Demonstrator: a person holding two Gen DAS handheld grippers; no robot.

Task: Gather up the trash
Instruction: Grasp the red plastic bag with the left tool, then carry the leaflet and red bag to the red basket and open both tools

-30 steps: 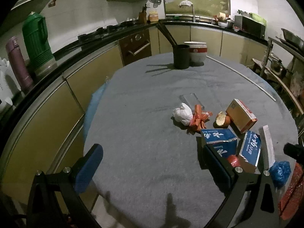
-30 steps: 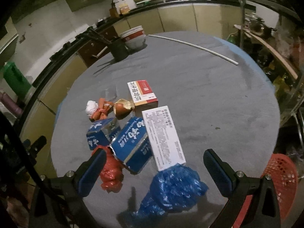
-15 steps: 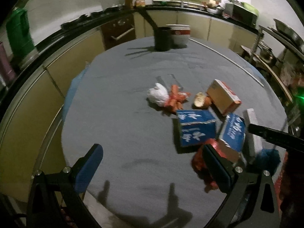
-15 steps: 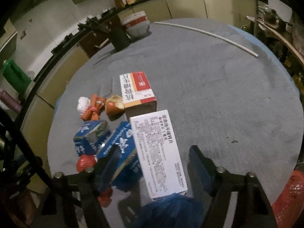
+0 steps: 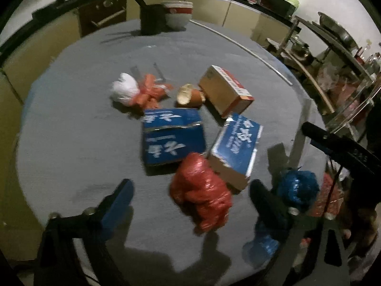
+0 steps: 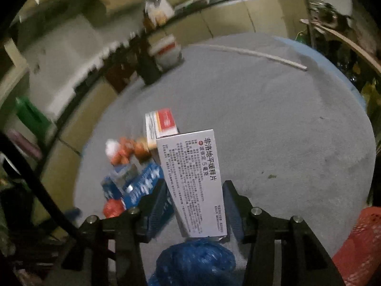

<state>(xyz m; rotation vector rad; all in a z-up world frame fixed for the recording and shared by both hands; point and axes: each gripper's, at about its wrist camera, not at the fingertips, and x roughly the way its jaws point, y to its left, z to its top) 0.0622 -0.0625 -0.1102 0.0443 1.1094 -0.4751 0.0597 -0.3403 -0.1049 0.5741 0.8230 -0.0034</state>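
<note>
Trash lies on the round grey table (image 5: pixel 83 143). My left gripper (image 5: pixel 191 197) hovers with the crumpled red bag (image 5: pixel 202 197) between its blue fingers; its jaws are closing, still apart from the bag. My right gripper (image 6: pixel 194 197) has the white medicine box (image 6: pixel 190 162) between its jaws, which are closing, and the pads touch the box's long sides. A crumpled blue bag (image 6: pixel 195 262) lies just below it. Two blue cartons (image 5: pixel 171 138) (image 5: pixel 238 143), a tan and red box (image 5: pixel 223 90), orange peel (image 5: pixel 188 95), orange wrappers (image 5: pixel 152 90) and a white wad (image 5: pixel 125 89) lie beyond.
A red mesh basket (image 6: pixel 357 243) stands off the table's right edge. A black pot (image 5: pixel 152 19) and a bowl (image 5: pixel 178 14) stand at the far rim, and a thin white rod (image 5: pixel 238 45) lies at the back right. Cabinets curve behind; a cluttered rack is on the right.
My left gripper tipped down and closed in on the red bag, its jaws narrowing a little. My right gripper advanced over the blue bag and its wide jaws came in around the white box.
</note>
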